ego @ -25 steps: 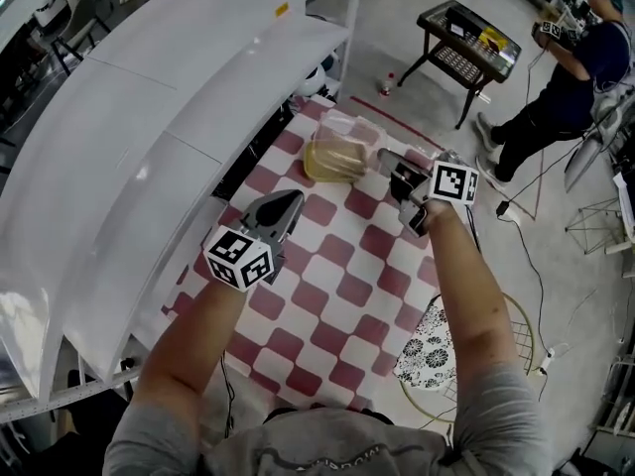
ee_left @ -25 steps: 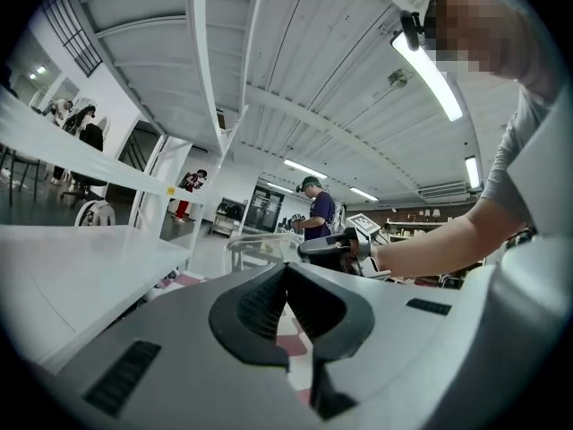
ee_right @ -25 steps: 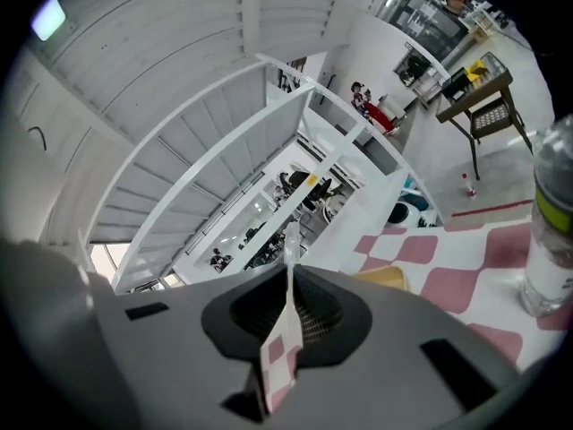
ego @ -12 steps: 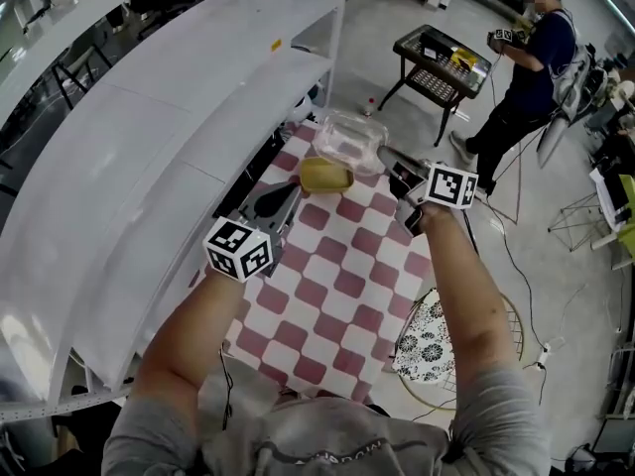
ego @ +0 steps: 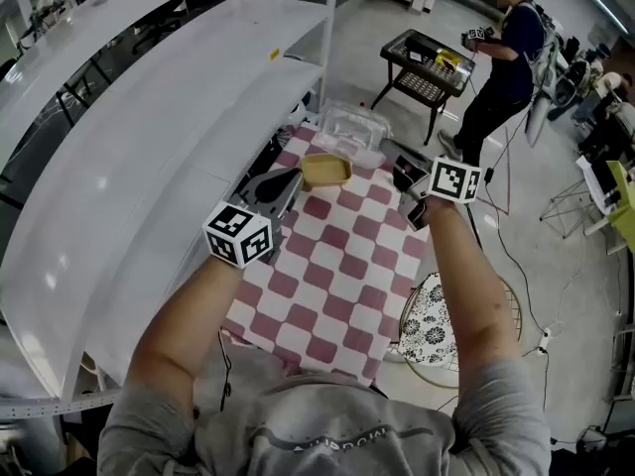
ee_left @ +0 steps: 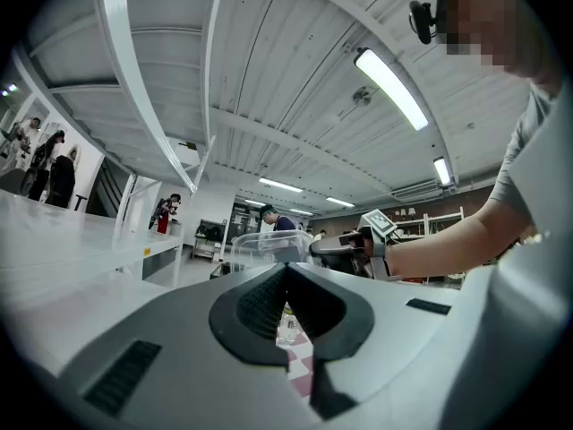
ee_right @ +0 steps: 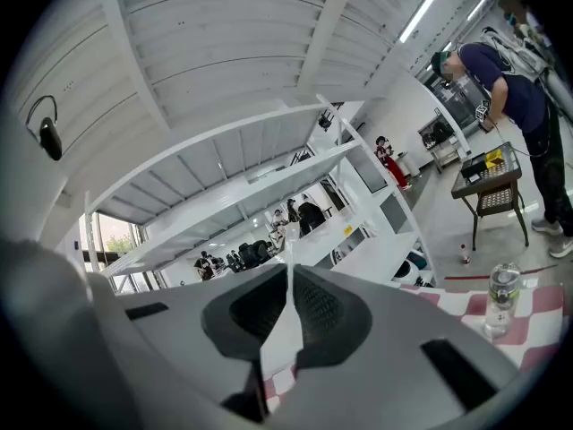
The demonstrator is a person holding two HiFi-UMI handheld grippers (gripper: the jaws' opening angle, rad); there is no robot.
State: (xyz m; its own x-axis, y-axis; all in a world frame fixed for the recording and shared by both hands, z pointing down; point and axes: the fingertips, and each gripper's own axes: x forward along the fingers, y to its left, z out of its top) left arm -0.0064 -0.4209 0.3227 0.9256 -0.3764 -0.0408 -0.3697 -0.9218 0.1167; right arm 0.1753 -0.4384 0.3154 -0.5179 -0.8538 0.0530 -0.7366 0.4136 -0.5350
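Two grippers above a red-and-white checked cloth (ego: pixel 327 266). At left, left gripper (ego: pixel 287 178): jaws pressed together, empty, just beside a shallow yellow tray (ego: pixel 325 170) lying on the cloth. Beyond the tray, clear plastic tub (ego: pixel 352 127), apart from the tray, its rim pinched edge-on in the right gripper (ee_right: pixel 288 274).

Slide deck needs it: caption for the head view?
Right gripper holds clear container near yellow tray on checkered cloth; left gripper shut, empty.

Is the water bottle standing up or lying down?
Standing up. The water bottle stands straight on the checkered cloth, neck on top.
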